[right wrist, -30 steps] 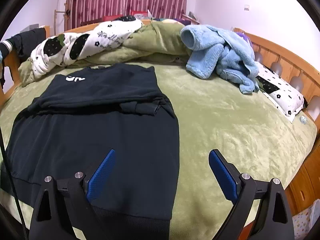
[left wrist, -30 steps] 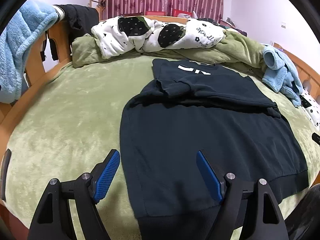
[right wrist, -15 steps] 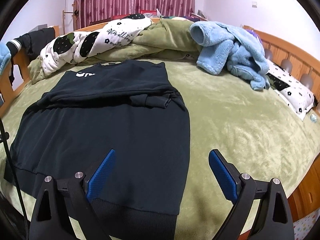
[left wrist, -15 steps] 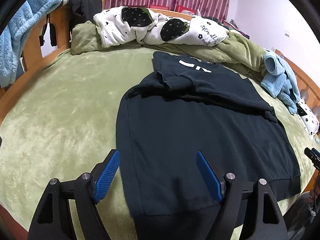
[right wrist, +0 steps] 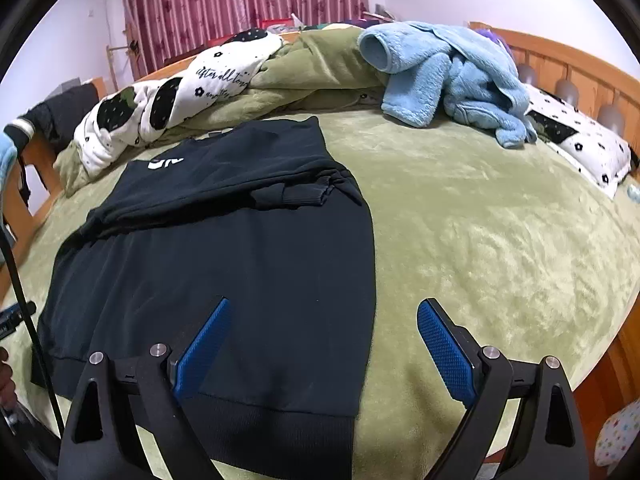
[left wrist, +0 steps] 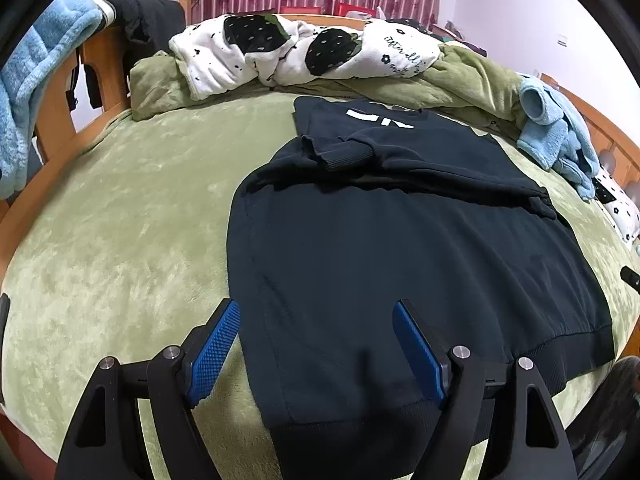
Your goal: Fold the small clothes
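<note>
pink-red curtains (right wrist: 240, 8) hang behind a wooden bed frame (right wrist: 560, 68), and nearly the whole floor of the room is taken up by the bed, covered in a plush green blanket (right wrist: 500, 240) that makes a soft, wide place to work. along the far side a bunched green duvet (left wrist: 460, 80) and a white quilt with dark strawberry prints (left wrist: 300, 52) are pushed back, i'd guess to leave the middle free. a fluffy light-blue garment (right wrist: 448, 72) lies heaped near the headboard, well apart from the job, and a patterned white pillow (right wrist: 580, 140) sits past it.

the dark navy sweatshirt (left wrist: 400, 248) lies flat on the blanket with its ribbed hem (right wrist: 260, 428) nearest the person and a white logo (left wrist: 380, 118) at the far end. both sleeves look folded in across the chest, cuffs (left wrist: 340, 156) lying on top of the body, so the sides seem dealt with and the lengthwise fold is what's left, as i judge it.

the left gripper (left wrist: 316, 344) hovers over the hem's left corner, its blue pads (left wrist: 214, 344) spread wide and gripping nothing; one pad is over blanket, the other over cloth, straddling the side seam. the right gripper (right wrist: 324, 348) is likewise spread and empty at the hem's right corner. each seems placed to pinch a bottom corner so the hem can be carried up toward the logo.
</note>
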Action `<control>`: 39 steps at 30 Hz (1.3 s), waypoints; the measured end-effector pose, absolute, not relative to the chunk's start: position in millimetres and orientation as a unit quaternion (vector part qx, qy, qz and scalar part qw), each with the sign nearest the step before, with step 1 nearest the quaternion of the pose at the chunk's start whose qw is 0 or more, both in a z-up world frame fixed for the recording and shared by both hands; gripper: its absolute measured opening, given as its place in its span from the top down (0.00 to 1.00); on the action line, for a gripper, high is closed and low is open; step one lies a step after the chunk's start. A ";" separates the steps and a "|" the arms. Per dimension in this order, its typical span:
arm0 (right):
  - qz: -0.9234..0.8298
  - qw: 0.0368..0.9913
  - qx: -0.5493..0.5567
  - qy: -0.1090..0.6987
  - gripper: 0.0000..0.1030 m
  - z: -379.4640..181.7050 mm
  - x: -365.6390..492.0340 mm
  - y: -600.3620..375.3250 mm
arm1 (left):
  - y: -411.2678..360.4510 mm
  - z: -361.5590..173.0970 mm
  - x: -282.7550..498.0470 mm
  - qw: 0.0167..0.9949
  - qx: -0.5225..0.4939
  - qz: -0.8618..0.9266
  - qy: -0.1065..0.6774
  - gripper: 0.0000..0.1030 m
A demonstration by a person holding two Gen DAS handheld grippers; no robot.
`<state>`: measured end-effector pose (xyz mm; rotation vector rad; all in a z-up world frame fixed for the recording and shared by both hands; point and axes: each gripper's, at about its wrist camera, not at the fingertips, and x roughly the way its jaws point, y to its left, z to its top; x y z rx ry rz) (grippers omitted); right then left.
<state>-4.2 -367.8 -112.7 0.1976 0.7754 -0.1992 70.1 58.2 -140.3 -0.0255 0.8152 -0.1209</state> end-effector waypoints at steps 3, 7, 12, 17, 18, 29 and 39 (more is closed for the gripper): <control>-0.095 0.915 0.111 0.376 0.10 -113.6 -6.4 -372.7 | 57.0 -139.7 68.9 0.916 -0.012 -0.062 0.396 0.25; -0.092 0.916 0.120 0.373 0.11 -113.5 -9.4 -375.7 | 56.8 -139.9 69.6 0.916 -0.014 -0.059 0.396 0.25; -0.096 0.919 0.119 0.363 0.14 -112.7 -13.1 -377.1 | 58.2 -141.2 68.9 0.915 -0.014 -0.057 0.399 0.25; -0.115 0.919 0.123 0.358 0.18 -113.2 -16.8 -384.5 | 62.3 -141.1 65.7 0.915 -0.015 -0.053 0.399 0.25; -0.114 0.915 0.126 0.365 0.20 -115.1 -15.0 -386.3 | 64.1 -141.2 64.4 0.915 -0.016 -0.053 0.399 0.25; -0.108 0.894 0.140 0.411 0.28 -150.1 -12.5 -396.0 | 92.7 -160.4 54.5 0.905 -0.060 -0.052 0.418 0.25; -0.061 0.876 0.123 0.462 0.28 -188.5 4.8 -375.2 | 102.2 -186.3 71.0 0.885 -0.086 -0.040 0.456 0.30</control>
